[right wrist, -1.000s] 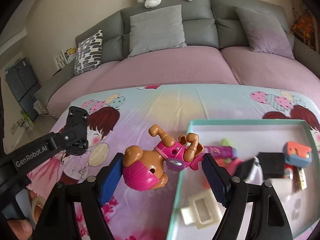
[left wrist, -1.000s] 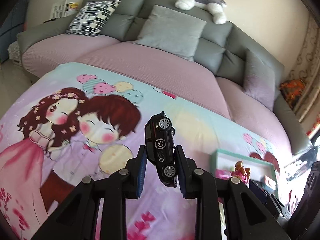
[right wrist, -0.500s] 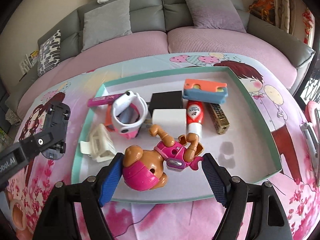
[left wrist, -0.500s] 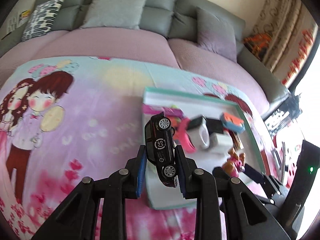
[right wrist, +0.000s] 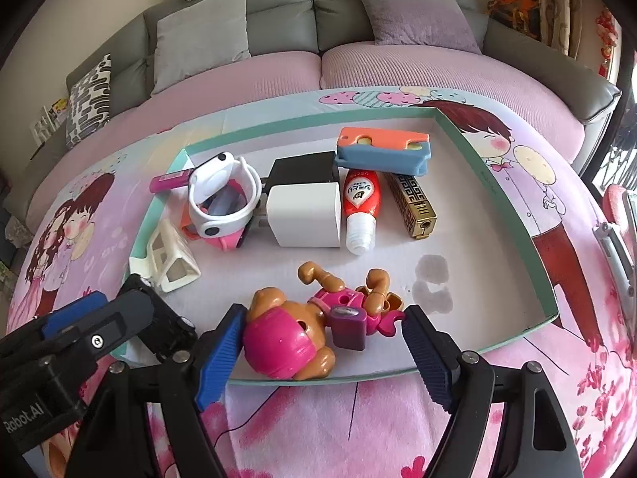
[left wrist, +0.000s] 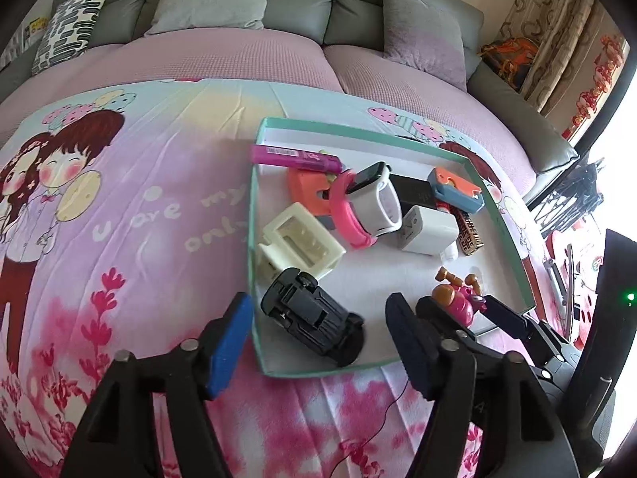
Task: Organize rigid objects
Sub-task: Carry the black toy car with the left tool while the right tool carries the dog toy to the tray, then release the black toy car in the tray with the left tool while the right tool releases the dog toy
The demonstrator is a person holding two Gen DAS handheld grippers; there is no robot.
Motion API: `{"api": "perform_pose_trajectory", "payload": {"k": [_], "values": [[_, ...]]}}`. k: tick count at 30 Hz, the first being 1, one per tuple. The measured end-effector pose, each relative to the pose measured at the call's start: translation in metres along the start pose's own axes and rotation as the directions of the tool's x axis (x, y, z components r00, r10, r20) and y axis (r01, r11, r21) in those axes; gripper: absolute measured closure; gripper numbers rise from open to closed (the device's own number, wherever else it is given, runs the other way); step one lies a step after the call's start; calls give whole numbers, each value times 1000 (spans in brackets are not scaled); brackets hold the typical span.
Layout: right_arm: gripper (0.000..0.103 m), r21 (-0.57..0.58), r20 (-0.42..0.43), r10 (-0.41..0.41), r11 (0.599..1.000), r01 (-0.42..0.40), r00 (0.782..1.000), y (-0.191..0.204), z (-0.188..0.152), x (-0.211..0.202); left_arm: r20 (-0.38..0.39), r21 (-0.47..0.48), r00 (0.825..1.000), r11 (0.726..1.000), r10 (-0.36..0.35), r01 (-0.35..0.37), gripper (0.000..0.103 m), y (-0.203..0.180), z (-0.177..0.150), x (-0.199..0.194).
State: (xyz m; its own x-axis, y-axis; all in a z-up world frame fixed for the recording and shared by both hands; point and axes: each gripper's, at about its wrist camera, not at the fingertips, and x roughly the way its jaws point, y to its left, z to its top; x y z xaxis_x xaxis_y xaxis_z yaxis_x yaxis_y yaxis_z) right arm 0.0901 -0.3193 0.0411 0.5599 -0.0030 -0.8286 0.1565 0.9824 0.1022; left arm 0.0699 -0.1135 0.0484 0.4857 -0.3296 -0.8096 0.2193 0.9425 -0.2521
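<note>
Toys: we see the black toy car (left wrist: 312,320) lying upside down in the tray's (left wrist: 503,223) near corner, the puppy figure (right wrist: 306,328) beside it.
Left gripper (left wrist: 318,342): wide open, empty, straddling the car.
Right gripper (right wrist: 320,352): open, we judge the puppy released.
Progress: we count every visible object inside; likely near done.
Surface: cartoon bedsheet (left wrist: 131,207).
Room: grey sofa (right wrist: 278,12), cushions behind.

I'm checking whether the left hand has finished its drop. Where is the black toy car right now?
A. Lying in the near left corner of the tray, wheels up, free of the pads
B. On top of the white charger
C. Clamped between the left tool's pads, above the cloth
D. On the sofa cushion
A: the black toy car lies underside up inside the tray, and the left tool stands open around it.
</note>
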Motion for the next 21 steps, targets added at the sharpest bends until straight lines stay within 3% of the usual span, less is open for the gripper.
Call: {"api": "perform_pose_trajectory", "payload": {"k": [4,6,8,12,14,21], "values": [[18,-10,18,-6,1000,6,1000,2,-4,-7,12,-17,999,999,40,-40,21,12,-6,-8],[7,-15,28,1,1000,-1,1000,4,-6,-10,18,-33,998,998,62,-61,19,20,-9,-12],[2,-18,35,7,1000,-6,999,7,-8,-15,24,-52,997,996,78,-76,12,29,-12,-14],[2,-25,45,7,1000,-6,999,11,-12,-21,55,-85,992,991,111,-106,10,47,-18,-20],[0,-24,45,6,1000,-5,999,11,-14,-23,69,-100,989,987,132,-125,2,53,-21,-22],[0,-40,58,-3,999,6,998,16,-21,-32,95,-92,982,984,161,-152,1,65,-30,-29]]}}
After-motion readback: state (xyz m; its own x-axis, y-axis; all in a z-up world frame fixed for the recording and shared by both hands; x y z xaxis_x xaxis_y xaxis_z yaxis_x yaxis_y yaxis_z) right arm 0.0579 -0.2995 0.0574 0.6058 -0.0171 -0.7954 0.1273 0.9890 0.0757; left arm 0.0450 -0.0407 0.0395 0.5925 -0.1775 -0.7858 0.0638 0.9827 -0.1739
